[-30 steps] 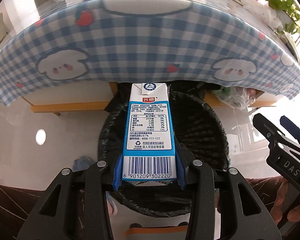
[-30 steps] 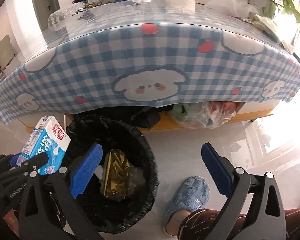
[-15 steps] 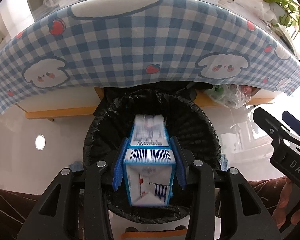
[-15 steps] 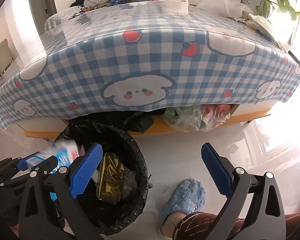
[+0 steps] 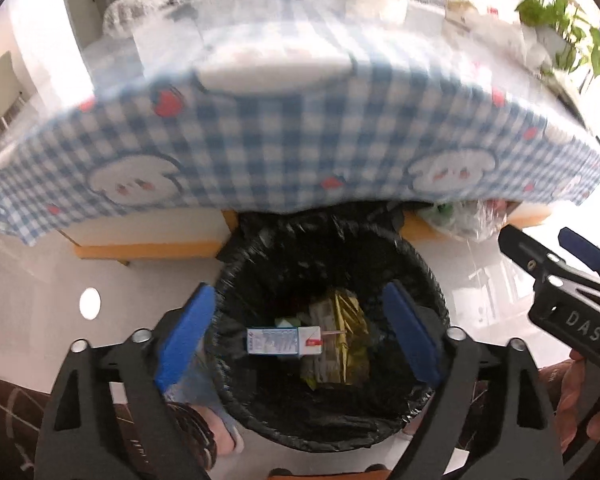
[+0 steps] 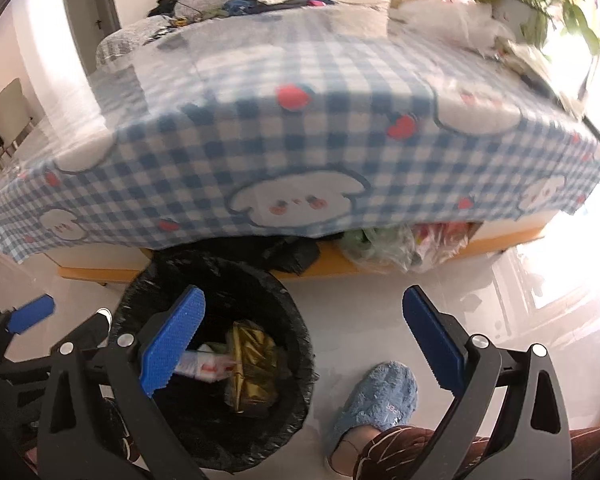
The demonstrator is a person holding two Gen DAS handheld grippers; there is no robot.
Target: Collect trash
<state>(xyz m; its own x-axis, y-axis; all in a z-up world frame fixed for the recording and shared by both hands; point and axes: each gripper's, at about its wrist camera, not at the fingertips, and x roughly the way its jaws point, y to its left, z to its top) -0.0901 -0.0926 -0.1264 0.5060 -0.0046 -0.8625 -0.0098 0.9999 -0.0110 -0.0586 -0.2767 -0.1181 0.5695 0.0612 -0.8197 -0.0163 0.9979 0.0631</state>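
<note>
The blue-and-white milk carton (image 5: 284, 342) lies on its side inside the black-lined trash bin (image 5: 420, 264), against a crumpled gold wrapper (image 5: 344, 320). My left gripper (image 5: 298, 292) hovers above the bin mouth. Its jaws are opening wide, with nothing between the blue pads. The right wrist view shows the same carton (image 6: 204, 364) and gold wrapper (image 6: 252, 364) in the bin (image 6: 292, 312). My right gripper (image 6: 302, 296) stands open and empty over the bin's right side and the floor. The left gripper (image 6: 66, 316) shows at the left edge.
A table with a blue checked cloth (image 5: 280, 140) overhangs the far side of the bin. Black bags (image 6: 288, 252) and a clear plastic bag (image 6: 400, 248) sit on its low wooden shelf. A person's foot in a blue slipper (image 6: 376, 400) rests right of the bin.
The left jaws have let go of the carton, and it has dropped into the bin. The left gripper has lifted a little. The right gripper has stayed put.
</note>
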